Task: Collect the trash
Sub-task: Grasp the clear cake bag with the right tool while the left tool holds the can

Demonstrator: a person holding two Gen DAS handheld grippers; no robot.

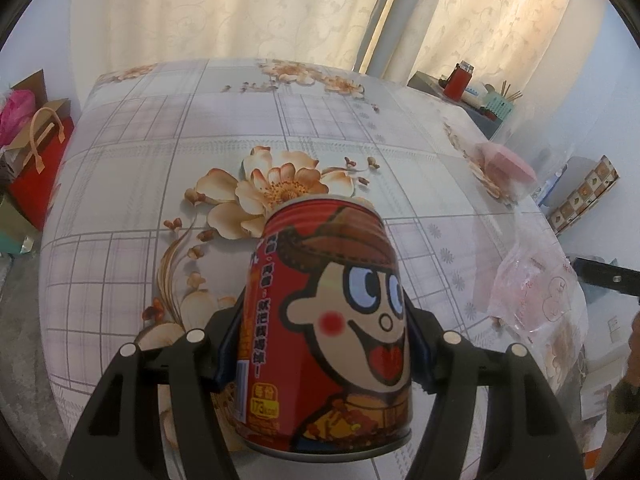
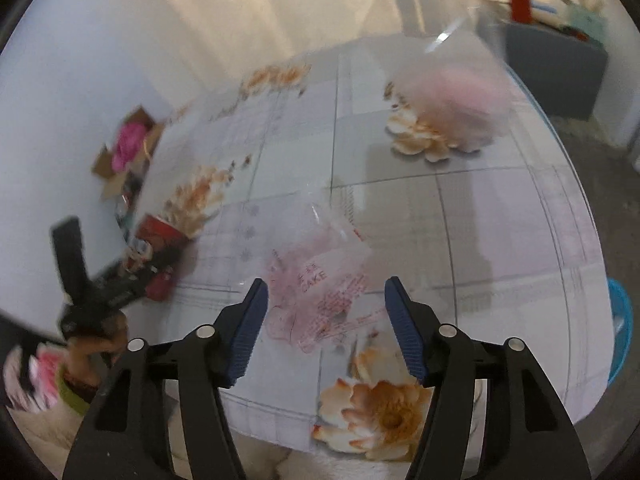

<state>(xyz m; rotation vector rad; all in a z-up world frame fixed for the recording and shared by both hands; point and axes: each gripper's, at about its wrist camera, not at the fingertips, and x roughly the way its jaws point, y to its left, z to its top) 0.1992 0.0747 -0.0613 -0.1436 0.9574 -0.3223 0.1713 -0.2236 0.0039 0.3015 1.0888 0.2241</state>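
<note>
A red drink can (image 1: 324,320) with a cartoon face is clamped between the fingers of my left gripper (image 1: 324,356), tilted over the flowered tablecloth (image 1: 160,160). The right wrist view shows that same can (image 2: 162,230) in the left gripper (image 2: 156,268) near the table's left edge. My right gripper (image 2: 326,320) is open, its blue pads (image 2: 248,332) apart. A clear crumpled wrapper (image 2: 320,292) printed "CAKE" lies on the table just beyond them, untouched. In the left wrist view the wrapper (image 1: 532,292) lies at the right.
A clear bag with something pink inside (image 2: 452,100) lies farther back on the table (image 2: 500,220). A blue bin (image 2: 620,332) stands off the table's right edge. A cardboard box and paper bags (image 1: 40,148) crowd the left side. A grey cabinet (image 2: 556,68) holds small items.
</note>
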